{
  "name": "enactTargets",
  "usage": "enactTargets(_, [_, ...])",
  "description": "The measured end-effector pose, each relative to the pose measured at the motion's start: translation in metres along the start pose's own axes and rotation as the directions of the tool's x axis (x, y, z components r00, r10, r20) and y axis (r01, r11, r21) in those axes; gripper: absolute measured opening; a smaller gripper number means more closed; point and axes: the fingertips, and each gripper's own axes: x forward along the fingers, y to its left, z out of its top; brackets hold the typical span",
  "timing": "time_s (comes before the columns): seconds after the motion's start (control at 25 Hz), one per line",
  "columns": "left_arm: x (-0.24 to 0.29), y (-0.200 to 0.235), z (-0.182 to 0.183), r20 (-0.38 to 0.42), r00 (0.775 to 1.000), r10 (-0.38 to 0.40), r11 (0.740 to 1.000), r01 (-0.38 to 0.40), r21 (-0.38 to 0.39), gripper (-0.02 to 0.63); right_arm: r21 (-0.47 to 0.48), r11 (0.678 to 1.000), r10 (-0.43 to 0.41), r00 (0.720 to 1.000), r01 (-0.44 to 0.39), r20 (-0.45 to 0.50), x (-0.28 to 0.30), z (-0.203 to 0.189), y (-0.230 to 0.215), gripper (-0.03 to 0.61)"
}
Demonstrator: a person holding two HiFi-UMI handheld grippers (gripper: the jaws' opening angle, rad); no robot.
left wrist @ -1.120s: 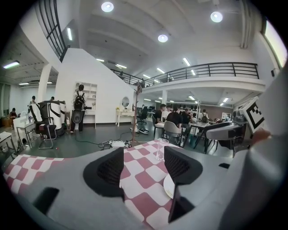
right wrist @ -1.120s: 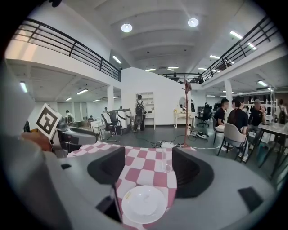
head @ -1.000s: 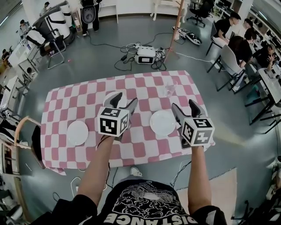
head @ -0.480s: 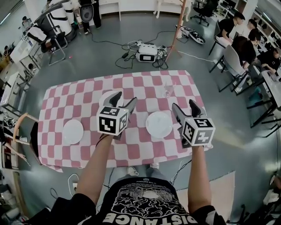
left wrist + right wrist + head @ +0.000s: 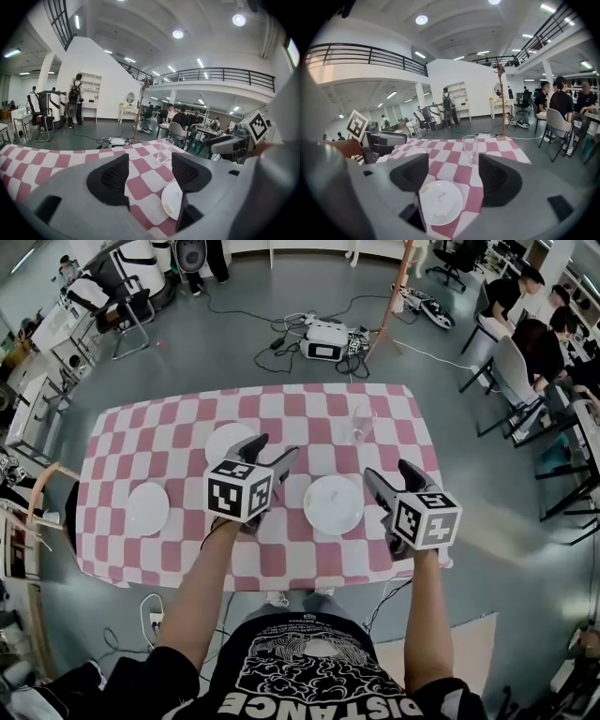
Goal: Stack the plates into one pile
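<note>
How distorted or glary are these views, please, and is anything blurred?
Head view: fisheye bows the table; light even. Left gripper view: dark circular vignette, ceiling lamp flares. Right gripper view: same vignette; plate and glass sharp.

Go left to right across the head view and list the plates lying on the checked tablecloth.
left plate → far plate → middle plate

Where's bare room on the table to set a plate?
Bare cloth: the far left corner behind the left plate, and the far edge left of the glass. Crowded between back plate and middle plate.
</note>
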Motion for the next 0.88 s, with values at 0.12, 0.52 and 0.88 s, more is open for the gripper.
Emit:
enactTargets(0.12, [0.007, -0.005, -0.011, -0.037, 0.999, -0.036, 0.999, 0.035, -0.033, 0.295, 0.027, 1.0, 0.017, 0.999, -0.016, -0.033, 0.002, -0.01, -0.006, 0.334])
enactTargets(0.52, [0.027, -0.035, -0.065, -0.222, 0.946, -0.238, 0.966, 0.206, -0.16, 0.272, 0.152, 0.985, 0.099, 0.985, -0.077, -0.144, 0.01, -0.05, -0.016, 0.316])
enactTargets(0.88, [0.036, -0.032, -0.119, -0.29, 0.901, -0.322, 0.887, 0.181, -0.424, 0.275, 0.3, 0.943, 0.22, 0.947, -0.144, -0.235, 0.023, -0.095, -0.012, 0.319])
